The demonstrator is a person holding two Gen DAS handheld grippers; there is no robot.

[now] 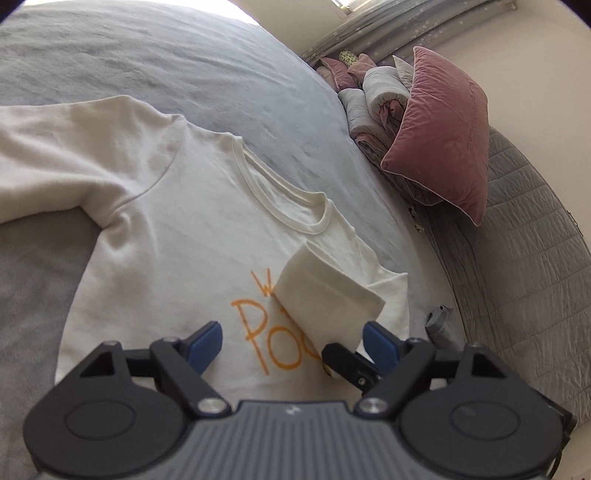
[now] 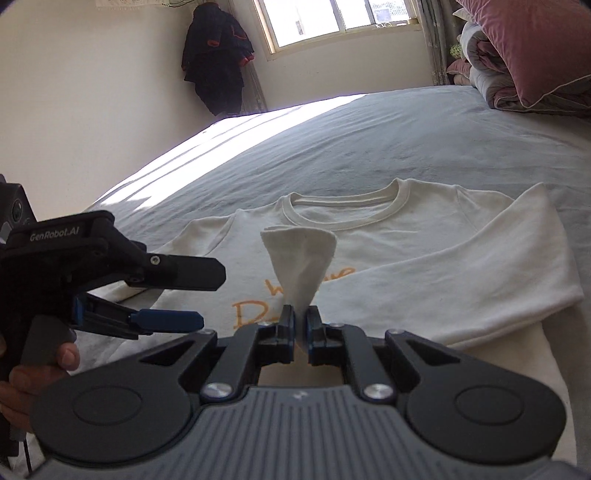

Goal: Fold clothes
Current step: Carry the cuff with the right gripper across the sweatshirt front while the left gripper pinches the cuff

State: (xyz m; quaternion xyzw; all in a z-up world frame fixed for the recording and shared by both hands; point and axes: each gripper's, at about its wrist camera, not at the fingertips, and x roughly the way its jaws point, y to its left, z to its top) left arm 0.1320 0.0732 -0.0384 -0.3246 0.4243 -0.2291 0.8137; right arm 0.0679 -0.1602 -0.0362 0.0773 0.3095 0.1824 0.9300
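Observation:
A cream long-sleeve sweatshirt (image 1: 177, 229) with orange lettering lies face up on the grey-blue bed; it also shows in the right wrist view (image 2: 424, 236). My right gripper (image 2: 300, 325) is shut on the cuff of one sleeve (image 2: 301, 258), which is folded across the chest over the lettering. The same cuff (image 1: 325, 295) shows in the left wrist view, with the right gripper's finger (image 1: 343, 360) at it. My left gripper (image 1: 291, 341) is open and empty above the lettering; it also appears at the left of the right wrist view (image 2: 192, 295). The other sleeve (image 1: 48, 158) lies spread out.
The bed cover (image 1: 184, 66) stretches beyond the shirt. Pink pillows and rolled quilts (image 1: 424, 129) are piled by the headboard. A grey quilted edge (image 1: 524, 258) runs on the right. Dark clothes (image 2: 218, 59) hang on the wall beside a window (image 2: 340, 22).

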